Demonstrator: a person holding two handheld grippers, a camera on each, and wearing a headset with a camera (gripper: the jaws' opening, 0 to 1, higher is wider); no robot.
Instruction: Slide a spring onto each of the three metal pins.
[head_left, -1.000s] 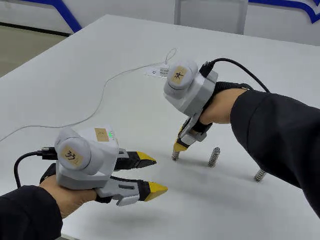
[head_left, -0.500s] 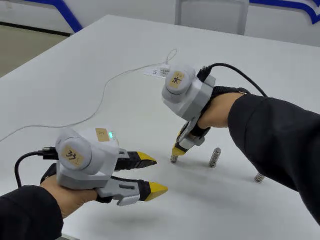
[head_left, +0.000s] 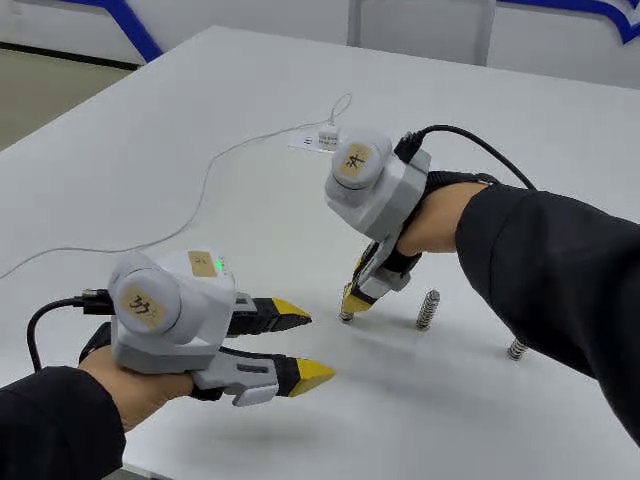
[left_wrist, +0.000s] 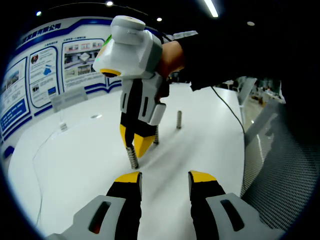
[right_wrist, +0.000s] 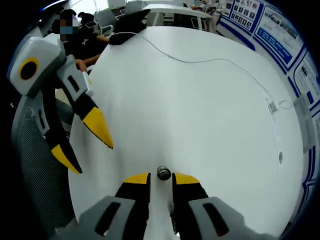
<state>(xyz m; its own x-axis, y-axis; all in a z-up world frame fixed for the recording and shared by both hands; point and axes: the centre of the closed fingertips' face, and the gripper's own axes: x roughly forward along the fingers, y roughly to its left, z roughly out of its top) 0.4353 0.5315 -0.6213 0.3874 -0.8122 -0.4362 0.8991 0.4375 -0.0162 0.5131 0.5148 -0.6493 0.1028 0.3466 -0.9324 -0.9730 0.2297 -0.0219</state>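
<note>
finding one: three springs stand upright in a row on the white workbench (head_left: 150, 150). the first spring (head_left: 346, 316) is at the tips of the right gripper (head_left: 350, 303). the second spring (head_left: 428, 310) stands clear just beside it. the third spring (head_left: 516, 349) is further along, partly behind the person's dark sleeve (head_left: 540, 270). we cannot make out the metal pins inside the coils, but we judge that springs standing this straight are each on a pin.

finding two: the right gripper points steeply down at the first spring. in the right gripper view its jaws are drawn in to a narrow gap and the round top of that spring fills it. we judge the spring to be held.

finding three: the left gripper (head_left: 301, 344) hovers above the workbench, well apart from the row. its jaws are spread wide and carry nothing.

finding four: a thin white cable (head_left: 210, 180) trails across the far side of the workbench, clear of the work.

assessment: the second and third springs look finished and unattended. the first looks seated, or very nearly so. we cannot tell from these views whether it has reached the base of its pin. in our judgement, what is left is to confirm it is fully down, open the right jaws and withdraw. we see no loose spring waiting on the workbench.
</note>
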